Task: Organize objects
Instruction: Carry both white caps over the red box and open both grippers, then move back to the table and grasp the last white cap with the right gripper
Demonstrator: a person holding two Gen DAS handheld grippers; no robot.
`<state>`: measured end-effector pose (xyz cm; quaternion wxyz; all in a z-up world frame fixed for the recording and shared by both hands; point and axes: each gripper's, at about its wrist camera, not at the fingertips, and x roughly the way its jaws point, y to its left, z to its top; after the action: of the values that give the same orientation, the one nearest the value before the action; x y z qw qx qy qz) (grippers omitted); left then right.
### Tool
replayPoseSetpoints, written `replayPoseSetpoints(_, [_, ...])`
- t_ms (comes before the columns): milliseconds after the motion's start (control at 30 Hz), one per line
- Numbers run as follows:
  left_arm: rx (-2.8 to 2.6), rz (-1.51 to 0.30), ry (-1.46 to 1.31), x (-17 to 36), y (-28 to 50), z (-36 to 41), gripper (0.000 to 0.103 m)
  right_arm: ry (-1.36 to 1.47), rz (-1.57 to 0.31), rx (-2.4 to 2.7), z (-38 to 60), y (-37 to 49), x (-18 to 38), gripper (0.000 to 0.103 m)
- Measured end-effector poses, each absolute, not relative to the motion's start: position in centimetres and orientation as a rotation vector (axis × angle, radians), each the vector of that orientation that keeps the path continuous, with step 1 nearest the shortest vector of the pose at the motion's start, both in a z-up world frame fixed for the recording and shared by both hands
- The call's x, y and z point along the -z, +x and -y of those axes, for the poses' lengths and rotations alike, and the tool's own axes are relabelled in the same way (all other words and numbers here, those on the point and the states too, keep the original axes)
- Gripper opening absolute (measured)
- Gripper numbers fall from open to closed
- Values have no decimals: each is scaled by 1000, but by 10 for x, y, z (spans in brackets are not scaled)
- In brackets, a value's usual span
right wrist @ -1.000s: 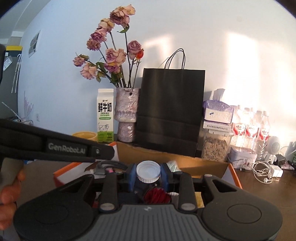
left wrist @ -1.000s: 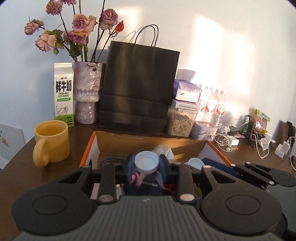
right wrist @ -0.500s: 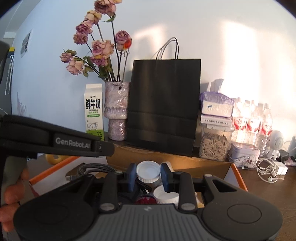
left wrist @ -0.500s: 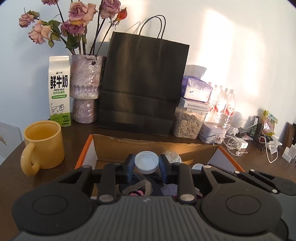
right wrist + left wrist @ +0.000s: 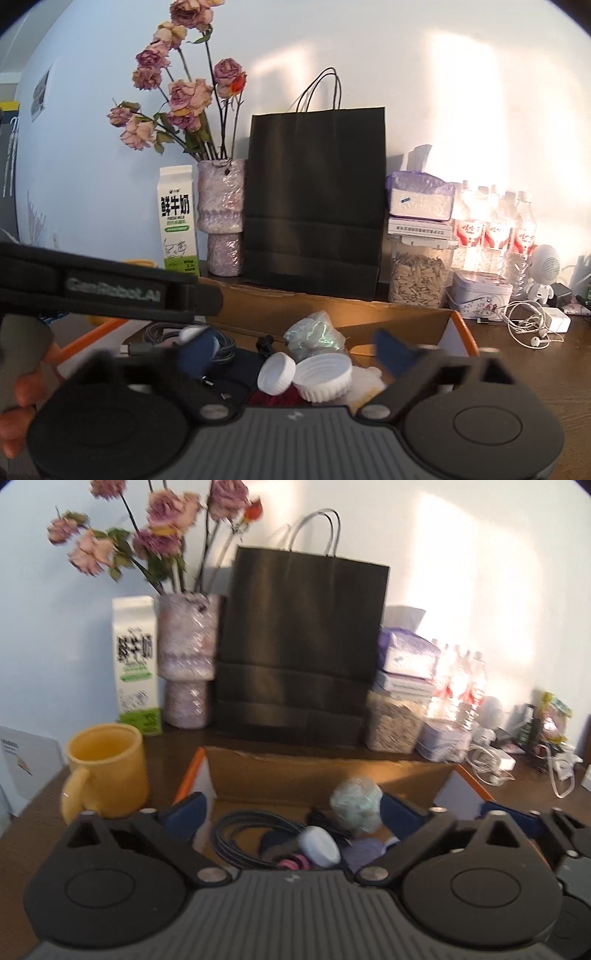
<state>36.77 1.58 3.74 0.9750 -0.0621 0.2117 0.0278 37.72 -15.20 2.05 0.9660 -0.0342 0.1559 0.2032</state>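
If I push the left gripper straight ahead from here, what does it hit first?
Probably the crumpled plastic bag in the cardboard box. The left gripper is open above the box's clutter, and the bag sits highest in its line. Depth is unclear.

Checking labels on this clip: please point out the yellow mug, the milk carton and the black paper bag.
yellow mug (image 5: pixel 110 766), left wrist view, on its outer wall.
milk carton (image 5: pixel 178 221), right wrist view, on its printed front.
black paper bag (image 5: pixel 314 199), right wrist view, on its front face.
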Motion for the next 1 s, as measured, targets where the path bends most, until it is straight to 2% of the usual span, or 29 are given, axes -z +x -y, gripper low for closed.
replayPoseSetpoints(100, [-57,-430,-148,-39,367,-20,103,-65,-313,-394,153,377,-20,103])
replayPoseSetpoints(400, [-67,-421,-168,-44,351,-27,103,-68,-290,-390,156,364,-24,103])
replayPoseSetpoints(1000, [-199,-441,-165,-35,262,-89,103,-124,-282,-448,152,292,-24,103])
